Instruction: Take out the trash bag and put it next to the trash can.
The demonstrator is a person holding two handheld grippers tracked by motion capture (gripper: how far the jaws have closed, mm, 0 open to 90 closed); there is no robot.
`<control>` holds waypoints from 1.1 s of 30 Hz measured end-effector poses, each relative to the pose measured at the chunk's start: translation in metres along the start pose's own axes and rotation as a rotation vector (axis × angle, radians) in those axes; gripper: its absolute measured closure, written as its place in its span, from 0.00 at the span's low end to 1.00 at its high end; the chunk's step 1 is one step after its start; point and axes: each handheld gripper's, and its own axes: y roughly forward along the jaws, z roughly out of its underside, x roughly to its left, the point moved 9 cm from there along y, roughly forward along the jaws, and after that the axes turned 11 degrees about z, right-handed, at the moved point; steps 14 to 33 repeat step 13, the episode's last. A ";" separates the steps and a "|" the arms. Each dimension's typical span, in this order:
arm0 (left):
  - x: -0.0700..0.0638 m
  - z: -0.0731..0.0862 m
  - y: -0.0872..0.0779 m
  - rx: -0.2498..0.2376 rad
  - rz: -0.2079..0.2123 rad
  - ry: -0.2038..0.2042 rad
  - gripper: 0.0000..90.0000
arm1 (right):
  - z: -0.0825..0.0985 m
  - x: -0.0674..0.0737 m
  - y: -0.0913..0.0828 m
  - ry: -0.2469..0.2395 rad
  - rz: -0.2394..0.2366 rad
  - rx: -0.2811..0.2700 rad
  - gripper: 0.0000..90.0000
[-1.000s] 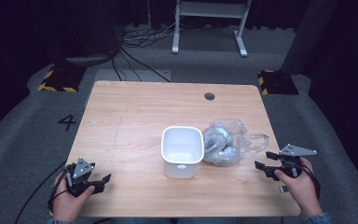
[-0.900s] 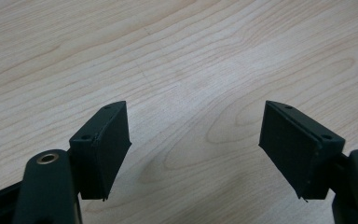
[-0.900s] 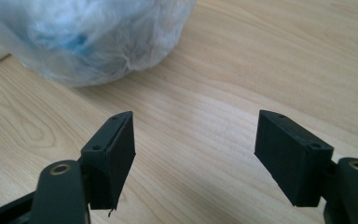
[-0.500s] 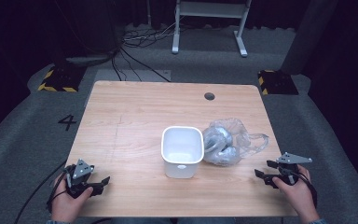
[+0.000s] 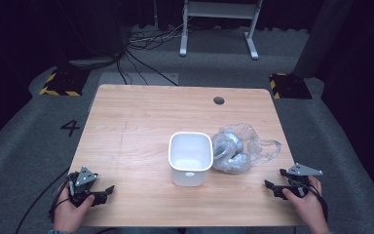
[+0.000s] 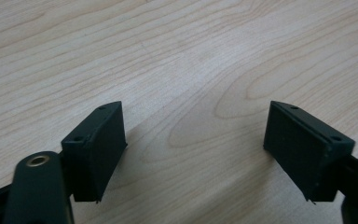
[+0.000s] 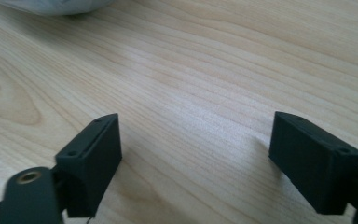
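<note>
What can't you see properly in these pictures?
- What is inside the clear plastic bag: high view, crinkled plastic blurs the grey lumps.
- The bag itself: right gripper view, cut off by the top edge.
- The white tub floor near its front wall: high view, the wall hides it.

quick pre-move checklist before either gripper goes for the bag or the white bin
1. Right gripper open and empty: ok. Its jaws have just been opening, with bare wood between them.
2. Left gripper open and empty: ok, jaws wide apart over bare table.
3. White bin upright and empty: ok, open mouth up, nothing seen inside.
4. Plastic bag within reach of the right gripper: ok by the look of it; it lies beside the bin's right wall, apart from the gripper.
5. What the bag holds: cannot tell, only grey rounded shapes through the film.
6. Bag touching the bin: cannot tell.
</note>
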 end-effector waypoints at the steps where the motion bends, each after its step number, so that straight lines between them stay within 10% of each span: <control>1: 0.002 0.000 0.001 -0.016 0.001 0.012 0.20 | 0.000 0.001 0.001 -0.003 0.000 -0.001 0.16; 33: 0.002 0.000 0.002 -0.016 0.002 0.005 0.17 | 0.000 0.004 0.001 -0.022 -0.020 0.004 0.11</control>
